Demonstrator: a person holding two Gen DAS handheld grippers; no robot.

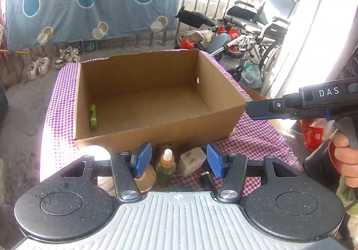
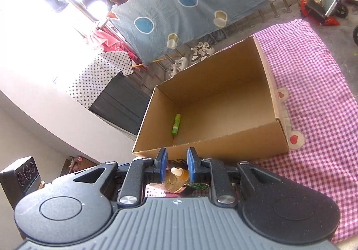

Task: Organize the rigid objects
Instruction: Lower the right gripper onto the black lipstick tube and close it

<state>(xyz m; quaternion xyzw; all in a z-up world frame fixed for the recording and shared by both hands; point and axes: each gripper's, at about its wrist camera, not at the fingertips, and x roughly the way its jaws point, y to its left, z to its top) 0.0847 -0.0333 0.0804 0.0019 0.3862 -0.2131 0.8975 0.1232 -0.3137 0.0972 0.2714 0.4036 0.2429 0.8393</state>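
An open cardboard box stands on the purple checked cloth; it also shows in the right wrist view. A green tube lies inside at its left wall, and shows in the right wrist view. My left gripper is open just above a small dropper bottle, a beige block, a gold round lid and a black tube in front of the box. My right gripper is part open and empty, hanging over the dropper bottle. It shows from the side in the left wrist view.
A blue patterned sheet hangs on a railing behind. Shoes sit on the floor. Wheelchairs and scooters stand at the back right. The cloth stretches to the right of the box.
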